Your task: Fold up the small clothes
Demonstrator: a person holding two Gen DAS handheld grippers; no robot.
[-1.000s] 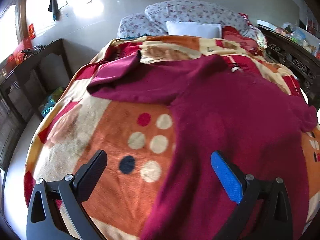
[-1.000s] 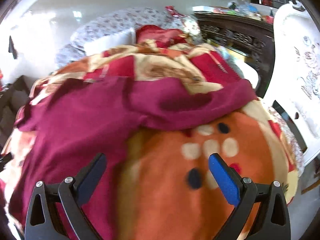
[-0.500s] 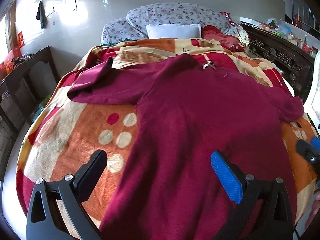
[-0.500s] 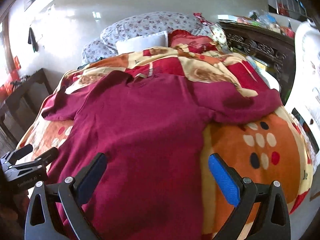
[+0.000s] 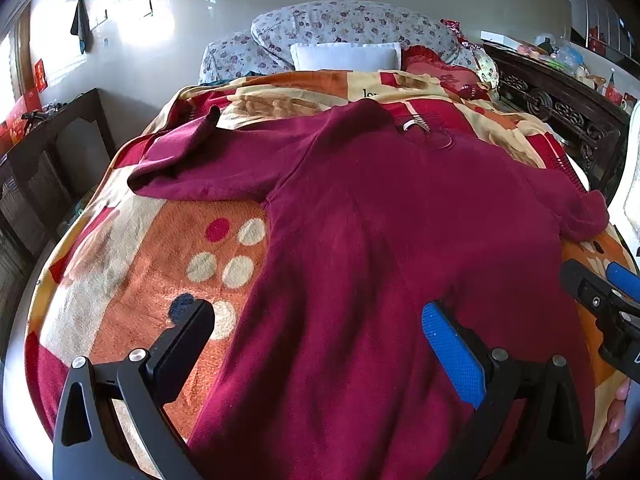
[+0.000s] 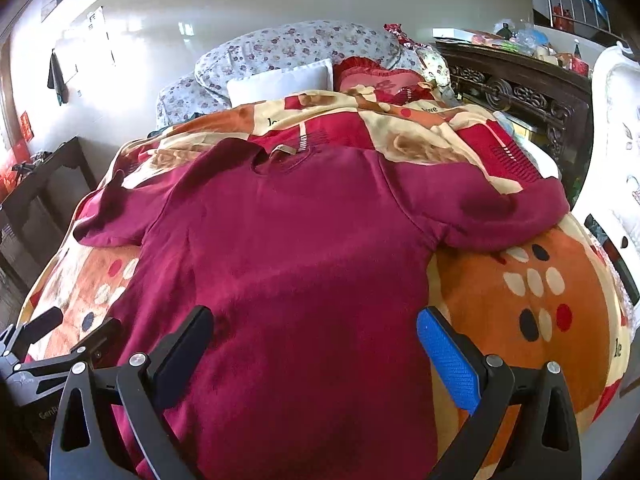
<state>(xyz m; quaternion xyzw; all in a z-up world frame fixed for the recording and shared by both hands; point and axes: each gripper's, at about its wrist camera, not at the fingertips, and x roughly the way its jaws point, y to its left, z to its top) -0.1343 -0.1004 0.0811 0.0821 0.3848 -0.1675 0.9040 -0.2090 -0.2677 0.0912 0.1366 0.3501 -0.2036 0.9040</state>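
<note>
hovering low over the near hem of the maroon shirt (image 5: 380,240), left gripper (image 5: 316,330) pointing up the frame toward the collar, fingers (image 5: 450,346) spread wide and grasping nothing. sitting likewise at the bottom of its own view, right gripper (image 6: 312,334) aiming up the frame with fingers (image 6: 446,354) released and empty. showing also at the right edge of the left wrist view, beside part of a hand (image 5: 618,404) at the lower right corner. lying flat and spread on the patterned blanket (image 6: 532,292) of the bed, shirt filling the middle of both frames, long axis running from the bottom of the frame up to the collar near the top centre, sleeves stretching out toward the left and right edges. resting beyond the collar at the upper centre, a white pillow (image 6: 280,80) against floral pillows (image 6: 296,46).
</note>
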